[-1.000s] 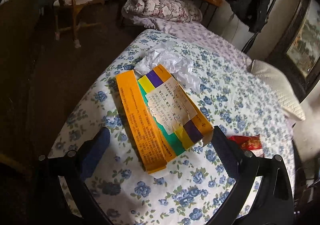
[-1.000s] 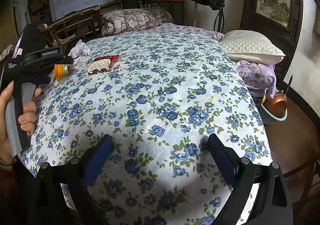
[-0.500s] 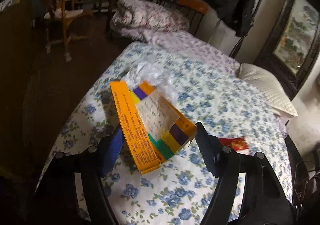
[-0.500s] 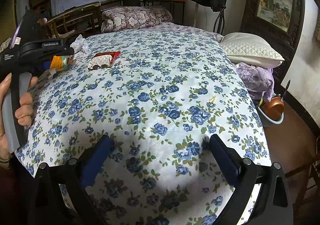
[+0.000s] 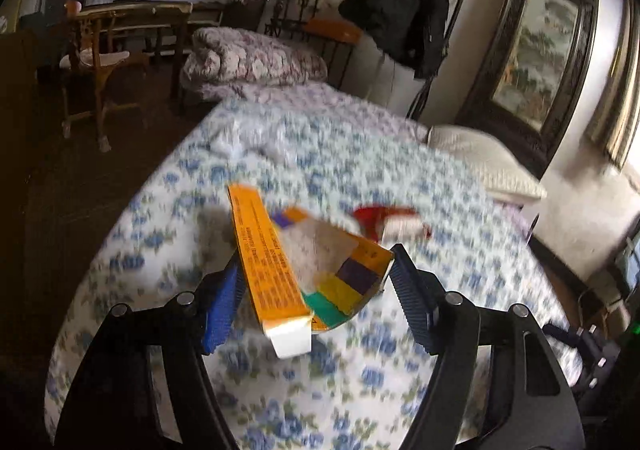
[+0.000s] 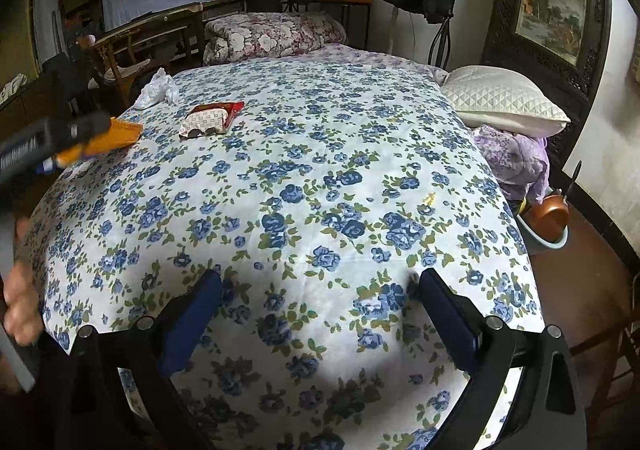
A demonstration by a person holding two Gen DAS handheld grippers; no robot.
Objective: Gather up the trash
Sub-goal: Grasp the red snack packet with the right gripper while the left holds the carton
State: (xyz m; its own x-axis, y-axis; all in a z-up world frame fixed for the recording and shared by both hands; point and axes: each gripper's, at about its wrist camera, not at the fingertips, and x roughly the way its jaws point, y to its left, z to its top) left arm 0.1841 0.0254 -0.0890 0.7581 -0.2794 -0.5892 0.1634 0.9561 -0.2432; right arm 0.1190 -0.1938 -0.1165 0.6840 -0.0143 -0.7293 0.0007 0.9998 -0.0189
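The right tongs [image 6: 320, 314] hang with jaws apart and nothing between them, over the near end of the bed [image 6: 320, 178]. The left tongs [image 5: 314, 290] are clamped on a flattened orange box [image 5: 280, 266], lifted clear of the flowered cover. Beyond it a red snack wrapper [image 6: 212, 118] lies on the bed, then a crumpled white tissue [image 6: 158, 92] near the far edge.

The left claw [image 5: 312, 290] clamps the orange box [image 5: 280, 266], lifted above the flowered bedspread [image 5: 400, 178].
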